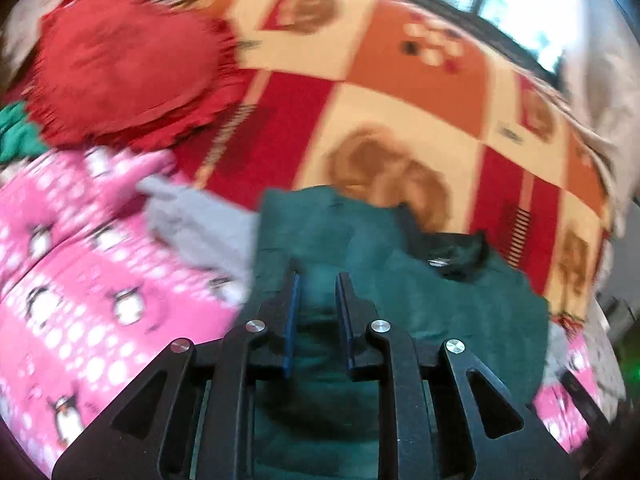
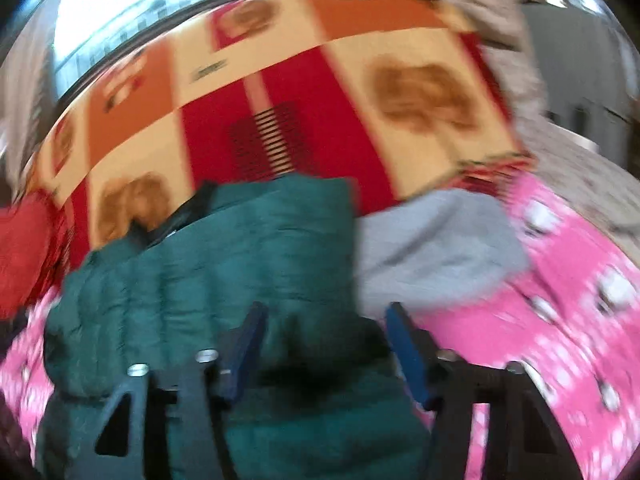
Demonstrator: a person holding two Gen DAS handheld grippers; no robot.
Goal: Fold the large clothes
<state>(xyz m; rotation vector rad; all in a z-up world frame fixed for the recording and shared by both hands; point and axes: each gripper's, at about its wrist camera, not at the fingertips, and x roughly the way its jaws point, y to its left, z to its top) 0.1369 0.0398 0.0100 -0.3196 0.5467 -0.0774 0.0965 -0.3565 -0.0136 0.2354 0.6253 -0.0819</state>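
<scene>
the left gripper [image 1: 318,280] had its jaws clamped on the green jacket [image 1: 400,300]. the right gripper [image 2: 324,312] stood jaws apart over the padding; it probably needed a deep bite before lifting.

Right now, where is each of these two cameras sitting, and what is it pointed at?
Left wrist view: sits on the left gripper, looking forward along its two narrowly spaced fingers at the green jacket; only gripper parts show.
Right wrist view: sits on the right gripper, looking along its wider-spread fingers at the same green jacket; only blurred gripper parts show.
Shared: the jacket, grey garment, pink penguin blanket, patchwork blanket and red cloth.
</scene>
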